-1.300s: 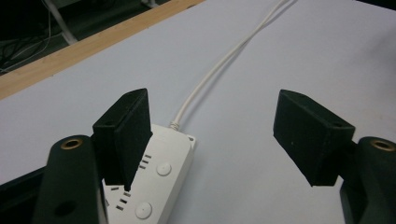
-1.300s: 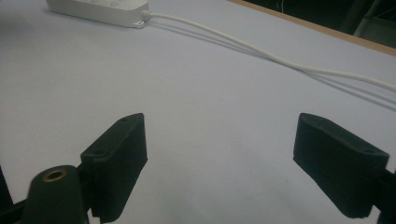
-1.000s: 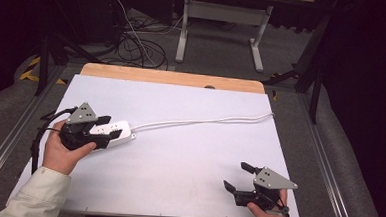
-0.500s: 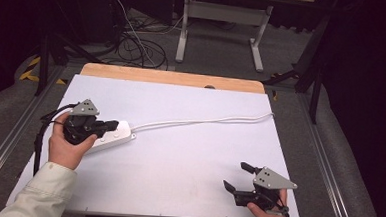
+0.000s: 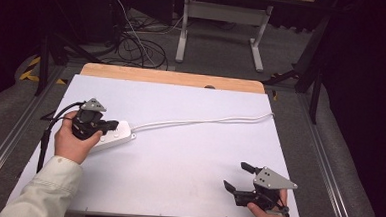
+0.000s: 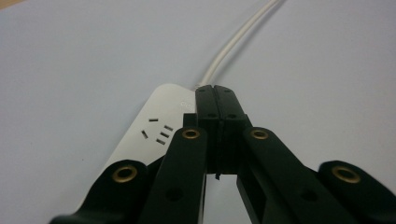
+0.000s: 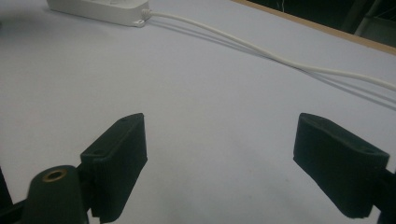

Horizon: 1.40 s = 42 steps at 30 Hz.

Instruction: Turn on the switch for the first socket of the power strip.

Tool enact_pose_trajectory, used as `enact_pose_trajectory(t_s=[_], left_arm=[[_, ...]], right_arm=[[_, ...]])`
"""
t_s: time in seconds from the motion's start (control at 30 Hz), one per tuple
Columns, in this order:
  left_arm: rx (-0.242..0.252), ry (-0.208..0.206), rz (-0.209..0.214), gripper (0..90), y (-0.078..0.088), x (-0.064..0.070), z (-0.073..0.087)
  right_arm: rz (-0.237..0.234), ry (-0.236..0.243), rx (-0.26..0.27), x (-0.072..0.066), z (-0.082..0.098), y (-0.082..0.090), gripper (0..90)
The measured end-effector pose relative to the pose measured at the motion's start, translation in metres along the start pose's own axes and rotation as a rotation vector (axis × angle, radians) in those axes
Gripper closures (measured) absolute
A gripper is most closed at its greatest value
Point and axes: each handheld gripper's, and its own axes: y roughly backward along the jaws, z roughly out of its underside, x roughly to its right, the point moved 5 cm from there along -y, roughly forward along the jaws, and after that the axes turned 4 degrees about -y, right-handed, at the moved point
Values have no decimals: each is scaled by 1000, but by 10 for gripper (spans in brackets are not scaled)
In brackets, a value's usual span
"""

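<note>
Jaws of the right gripper [image 5: 238, 178] stand spread and empty at the near right of the white tabletop [image 5: 193, 158]. Farther off at the left, the left gripper [image 5: 111, 126] rests over the white power strip [image 5: 115, 134], its jaws pressed together above the casing and gripping nothing. The strip is judged rigid, light, smooth plastic, likely to slide; best taken across its narrow width. Beyond, its white cord [image 5: 205, 121] trails limp toward the far right edge and would drag.
</note>
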Motion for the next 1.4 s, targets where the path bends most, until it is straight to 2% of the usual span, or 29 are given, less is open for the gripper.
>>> enact_pose_trajectory(t_s=[0.23, 0.4, 0.5, 0.77, 1.03, 1.2, 1.4], left_arm=[[-57, 25, -23, 900, -9, -1, 2], [-100, 51, -22, 900, -17, -4, 5], [-124, 54, -10, 900, -21, -5, 6], [-187, 65, -17, 900, -29, -7, 10], [-219, 63, -6, 900, -34, -7, 12], [-215, 70, -6, 900, -35, -7, 12], [-221, 57, -11, 900, -37, -7, 13]], right_arm=[[-2, 0, 1, 0, 0, 0, 178], [-1, 1, 1, 0, 0, 0, 177], [-1, 0, 1, 0, 0, 0, 177], [-3, 1, -1, 0, 0, 0, 177], [-5, -1, -5, 0, 1, 0, 177], [-5, 1, -6, 0, 1, -1, 177], [-6, 1, -6, 0, 1, -1, 177]])
